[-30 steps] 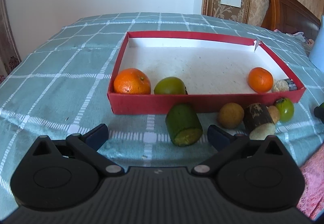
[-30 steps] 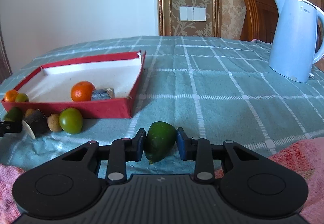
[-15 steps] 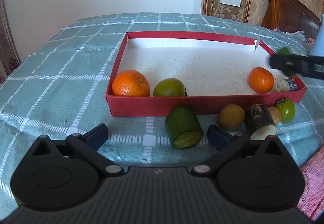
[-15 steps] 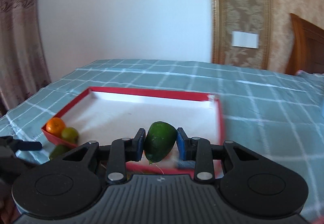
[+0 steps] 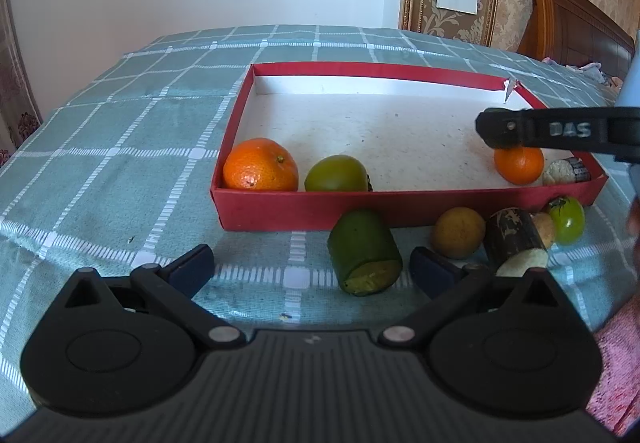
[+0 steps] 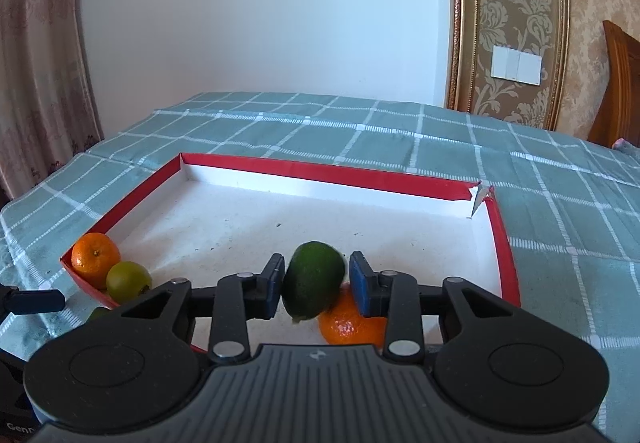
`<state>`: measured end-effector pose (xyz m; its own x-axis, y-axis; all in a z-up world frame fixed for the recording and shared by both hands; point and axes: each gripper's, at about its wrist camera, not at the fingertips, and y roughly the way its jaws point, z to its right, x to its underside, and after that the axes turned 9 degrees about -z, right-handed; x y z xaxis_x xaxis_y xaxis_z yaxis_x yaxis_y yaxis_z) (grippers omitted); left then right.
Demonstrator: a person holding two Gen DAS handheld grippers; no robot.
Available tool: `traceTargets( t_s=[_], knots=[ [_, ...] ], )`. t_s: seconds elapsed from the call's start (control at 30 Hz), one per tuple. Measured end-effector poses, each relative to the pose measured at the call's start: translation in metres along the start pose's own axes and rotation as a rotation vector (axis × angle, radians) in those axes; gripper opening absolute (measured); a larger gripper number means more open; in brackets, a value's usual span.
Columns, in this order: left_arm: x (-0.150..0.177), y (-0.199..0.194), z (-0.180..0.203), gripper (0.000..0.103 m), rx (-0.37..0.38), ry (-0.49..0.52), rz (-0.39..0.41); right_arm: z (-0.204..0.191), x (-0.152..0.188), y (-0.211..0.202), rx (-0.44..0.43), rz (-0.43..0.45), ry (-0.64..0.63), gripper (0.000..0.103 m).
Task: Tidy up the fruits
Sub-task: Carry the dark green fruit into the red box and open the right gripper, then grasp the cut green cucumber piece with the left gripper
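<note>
Right wrist view shows your right gripper (image 6: 316, 283) with the green avocado (image 6: 314, 279) between its blue pads, but the jaws have just been opening: the right pad stands clear of the skin, so the fruit is let go rather than clamped. It hangs over the near right part of the red tray (image 6: 502, 239), just above the small orange (image 6: 348, 327) lying there.

Expect the avocado to be fairly light, smooth-skinned and a little slippery — firm enough for a light squeeze, yet it would bruise under a hard one. If you take it again, pinch across its widest middle, not near a tapered end, where it would squirt out. Its long axis runs steeply, tilted: the broad end up and to the far right, the narrower tip down toward you and slightly left. It may roll off the orange as it lands.

Your left gripper (image 5: 312, 267) is spread wide and holds nothing, low over the checked tablecloth (image 5: 120, 163) on the near side of the tray. Between its fingers lies the cut green piece (image 5: 364, 253), flat cut face toward you, its axis running near to far.
</note>
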<state>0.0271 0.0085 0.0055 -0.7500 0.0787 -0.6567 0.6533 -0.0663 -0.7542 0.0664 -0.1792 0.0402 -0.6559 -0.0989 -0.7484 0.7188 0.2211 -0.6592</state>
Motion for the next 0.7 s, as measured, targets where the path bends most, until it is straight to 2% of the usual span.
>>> traceTargets(
  t_s=[0.07,0.2,0.27,0.37,0.47,0.7],
  knots=[
    [0.0,0.0,0.0,0.103,0.0,0.001,-0.001,0.005,0.003,-0.008,-0.029,0.009,0.021,0.042],
    [-0.001,0.001,-0.004,0.103,-0.005,-0.008,0.0,0.027,0.019,-0.037,-0.013,0.077,0.097,0.059],
    [-0.001,0.001,-0.004,0.103,-0.009,-0.006,0.0,0.042,0.032,-0.051,0.008,0.094,0.131,0.062],
    [-0.001,0.002,-0.004,0.103,-0.011,-0.006,-0.001,0.062,0.047,-0.061,0.036,0.108,0.176,0.061],
    [-0.001,0.001,-0.003,0.103,-0.019,-0.009,0.0,0.07,0.049,-0.061,0.034,0.085,0.186,0.043],
    [0.0,0.0,-0.003,0.103,-0.027,-0.018,0.006,0.066,0.055,-0.072,0.064,0.097,0.179,0.046]
  ],
)
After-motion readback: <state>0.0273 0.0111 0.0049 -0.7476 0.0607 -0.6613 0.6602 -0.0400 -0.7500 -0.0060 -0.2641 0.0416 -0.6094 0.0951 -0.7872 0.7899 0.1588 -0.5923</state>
